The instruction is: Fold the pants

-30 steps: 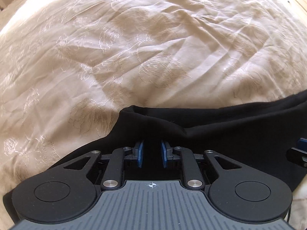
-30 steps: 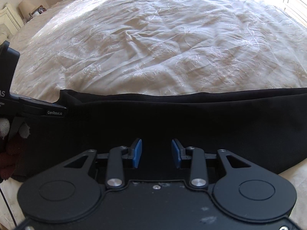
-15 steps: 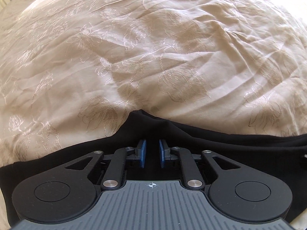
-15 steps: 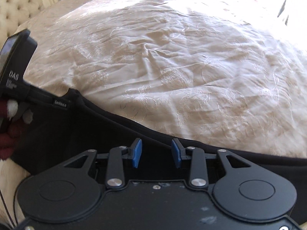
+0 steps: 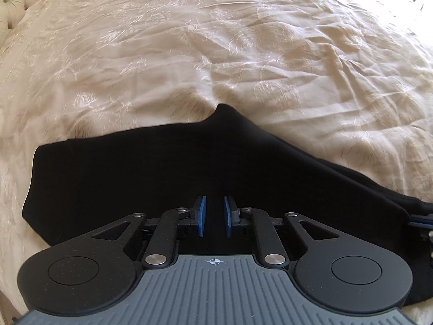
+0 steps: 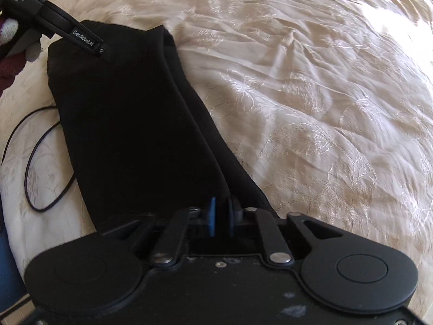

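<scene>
Black pants [image 5: 162, 168] lie folded lengthwise on a cream embroidered bedspread [image 5: 216, 54]. In the left wrist view my left gripper [image 5: 214, 215] has its blue pads close together with black cloth between them, near one end of the pants. In the right wrist view the pants [image 6: 130, 124] run away to the upper left. My right gripper [image 6: 221, 216] is shut on the near edge of the pants, where two layers meet. The left gripper's body [image 6: 81, 39] shows at the far end of the pants.
A thin black cable [image 6: 40, 162] loops on the bedspread [image 6: 311, 108] left of the pants. A tufted headboard [image 5: 16, 5] stands at the far left. A gloved hand [image 6: 10, 40] holds the left gripper.
The right gripper's pads have closed on the cloth. Both grippers have swung, so the pants now run lengthwise away from the right gripper. More of the pants shows before the left gripper.
</scene>
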Motion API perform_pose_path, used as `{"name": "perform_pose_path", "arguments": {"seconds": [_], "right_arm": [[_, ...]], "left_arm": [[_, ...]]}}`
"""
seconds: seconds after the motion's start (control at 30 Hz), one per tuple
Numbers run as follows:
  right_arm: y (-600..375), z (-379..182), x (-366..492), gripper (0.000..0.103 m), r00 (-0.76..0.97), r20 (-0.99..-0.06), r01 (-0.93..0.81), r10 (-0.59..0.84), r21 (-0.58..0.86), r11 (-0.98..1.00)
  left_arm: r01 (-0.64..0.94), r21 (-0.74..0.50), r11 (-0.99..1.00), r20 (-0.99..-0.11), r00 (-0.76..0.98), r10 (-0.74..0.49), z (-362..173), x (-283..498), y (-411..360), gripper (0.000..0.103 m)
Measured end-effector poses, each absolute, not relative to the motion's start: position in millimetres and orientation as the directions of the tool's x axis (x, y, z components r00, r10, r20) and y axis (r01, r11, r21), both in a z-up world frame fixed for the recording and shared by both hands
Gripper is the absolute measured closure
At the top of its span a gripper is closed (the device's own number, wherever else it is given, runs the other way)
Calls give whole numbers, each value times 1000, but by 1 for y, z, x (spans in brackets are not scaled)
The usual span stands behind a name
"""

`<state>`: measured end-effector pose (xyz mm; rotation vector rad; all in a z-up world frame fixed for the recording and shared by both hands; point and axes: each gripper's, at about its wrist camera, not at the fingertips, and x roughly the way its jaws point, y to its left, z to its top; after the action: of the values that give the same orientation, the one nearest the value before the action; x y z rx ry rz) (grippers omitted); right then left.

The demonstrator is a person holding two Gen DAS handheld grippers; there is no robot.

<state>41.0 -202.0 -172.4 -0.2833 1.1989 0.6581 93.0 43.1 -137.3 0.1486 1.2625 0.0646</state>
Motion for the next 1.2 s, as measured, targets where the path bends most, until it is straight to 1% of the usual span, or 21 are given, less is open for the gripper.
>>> {"name": "perform_pose_path", "arguments": {"seconds": [0.07,0.13,0.2,0.27,0.3,0.33,0.4,0.43,0.5,0.63,0.77,0.87,1.0,1.1,1.2], "right_arm": [[-201,-170,41,100,199,-921,-639,335,137,757],[-202,-166,40,100,236,-918,-653,318,93,752],[-207,-165,44,101,264,-915,-623,306,80,778],[-212,-171,50,100,263,-916,-584,304,100,806],[-212,-174,52,99,259,-916,-575,307,109,811],[-212,-176,54,95,262,-913,-571,313,116,813],[-214,-173,50,93,287,-902,-542,322,124,831],[-219,-171,50,84,301,-896,-515,326,135,847],[-233,-163,45,77,338,-884,-429,323,161,889],[-271,-139,29,78,420,-856,-219,302,227,949],[-321,-119,-6,78,484,-855,-30,185,196,980],[-360,-110,-32,78,503,-862,81,57,113,990],[-409,-106,-58,77,491,-866,188,-94,0,982],[-439,-110,-67,76,470,-871,249,-144,-26,968],[-460,-117,-74,75,447,-883,271,-144,-20,962]], "left_arm": [[25,147,989,-946,296,133,-135,81,41,87],[23,146,989,-946,296,133,-134,72,36,87],[28,138,990,-947,295,123,-133,66,30,87],[47,127,991,-951,291,108,-135,65,20,87],[57,123,991,-951,292,102,-135,66,16,87],[72,119,990,-951,294,93,-136,66,8,87],[103,108,989,-952,297,73,-136,69,-5,87],[121,100,988,-953,297,60,-136,70,-12,87],[176,85,981,-954,298,29,-136,70,-31,87],[296,71,952,-955,296,-21,-138,63,-71,87],[392,46,919,-958,277,-70,-143,53,-105,87],[442,38,896,-959,269,-92,-147,45,-125,87],[446,55,893,-962,264,-72,-156,42,-141,87],[421,66,905,-964,261,-51,-161,42,-144,87],[396,72,915,-964,263,-38,-162,42,-143,87]]}}
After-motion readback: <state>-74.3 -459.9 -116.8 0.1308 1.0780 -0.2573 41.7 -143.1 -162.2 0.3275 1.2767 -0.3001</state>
